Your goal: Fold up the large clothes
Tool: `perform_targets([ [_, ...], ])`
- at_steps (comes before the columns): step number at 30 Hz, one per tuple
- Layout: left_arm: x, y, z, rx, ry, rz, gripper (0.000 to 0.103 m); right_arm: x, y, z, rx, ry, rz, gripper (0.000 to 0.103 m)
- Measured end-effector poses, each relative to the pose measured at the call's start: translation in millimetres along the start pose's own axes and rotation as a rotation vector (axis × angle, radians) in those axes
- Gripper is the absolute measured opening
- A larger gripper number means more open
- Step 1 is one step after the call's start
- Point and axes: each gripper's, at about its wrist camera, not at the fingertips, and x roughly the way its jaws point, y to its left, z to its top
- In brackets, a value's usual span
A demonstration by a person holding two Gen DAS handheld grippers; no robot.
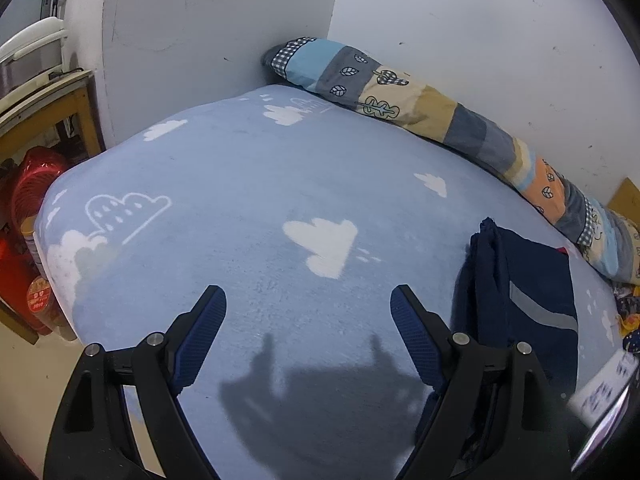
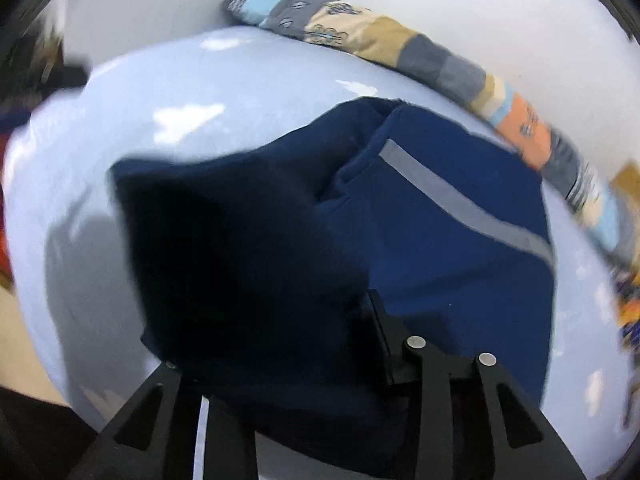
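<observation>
— While my left hand-held gripper (image 1: 308,300) hovers spread and empty over the bed (image 1: 240,184), where's the garment?

— The navy garment (image 2: 440,240) lies off to its right, draped over my right hand-held gripper (image 2: 280,360), nearer; its grip's hidden, I can't tell.

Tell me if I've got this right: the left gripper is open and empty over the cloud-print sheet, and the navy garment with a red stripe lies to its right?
Nearly right. The stripe on the navy garment is grey, not red; the right wrist view shows it clearly. The left gripper is indeed open and empty over the cloud-print sheet, with the garment to its right.
</observation>
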Motion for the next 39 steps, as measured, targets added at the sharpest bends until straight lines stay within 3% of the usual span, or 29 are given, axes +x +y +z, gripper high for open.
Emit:
perform_targets([
  [3, 0, 7, 1, -0.028, 0.003, -0.012, 0.085, -16, 5, -9, -0.044, -0.013, 0.045, 0.044],
  [5, 0, 10, 1, -0.045, 0.011, -0.023, 0.085, -30, 7, -22, -0.085, -0.026, 0.129, 0.048],
  [6, 1, 10, 1, -0.048, 0.015, -0.027, 0.085, -37, 9, -28, -0.098, -0.026, 0.18, 0.06],
  [8, 0, 9, 0, -0.045, 0.017, -0.039, 0.085, -47, 7, -41, -0.122, -0.007, 0.359, 0.074],
  [10, -2, 4, -1, -0.031, 0.011, -0.057, 0.085, -56, -16, -54, -0.011, 0.034, 0.575, 0.06],
  [11, -3, 0, -2, -0.014, 0.007, -0.077, 0.085, -57, -28, -57, 0.054, 0.038, 0.633, 0.043],
  [12, -4, -3, -3, 0.0, 0.006, -0.091, 0.085, -62, -48, -63, 0.143, 0.015, 0.667, 0.038],
  [17, -16, -40, -14, 0.142, -0.005, -0.249, 0.085, -82, -143, -82, 0.406, -0.146, 0.482, 0.04],
  [20, -21, -74, -27, 0.242, 0.012, -0.377, 0.085, -74, -171, -88, 0.441, -0.115, 0.353, 0.037],
  [22, -21, -99, -39, 0.32, 0.041, -0.426, 0.085, -64, -174, -92, 0.444, -0.09, 0.352, 0.032],
  [25, -10, -130, -59, 0.463, 0.084, -0.392, 0.085, -43, -168, -105, 0.444, -0.049, 0.354, 0.029],
  [29, 30, -147, -86, 0.586, 0.221, -0.205, 0.086, -8, -158, -121, 0.42, 0.015, 0.35, 0.03],
  [30, 36, -146, -89, 0.582, 0.247, -0.196, 0.086, 0, -160, -124, 0.442, 0.019, 0.378, 0.03],
  [34, 35, -140, -81, 0.521, 0.254, -0.224, 0.086, -1, -169, -120, 0.469, 0.052, 0.419, 0.03],
  [37, 9, -141, -67, 0.475, 0.142, -0.305, 0.086, -16, -191, -111, 0.536, 0.015, 0.514, 0.031],
  [39, 2, -146, -60, 0.453, 0.095, -0.338, 0.086, -24, -215, -99, 0.584, -0.037, 0.517, 0.034],
])
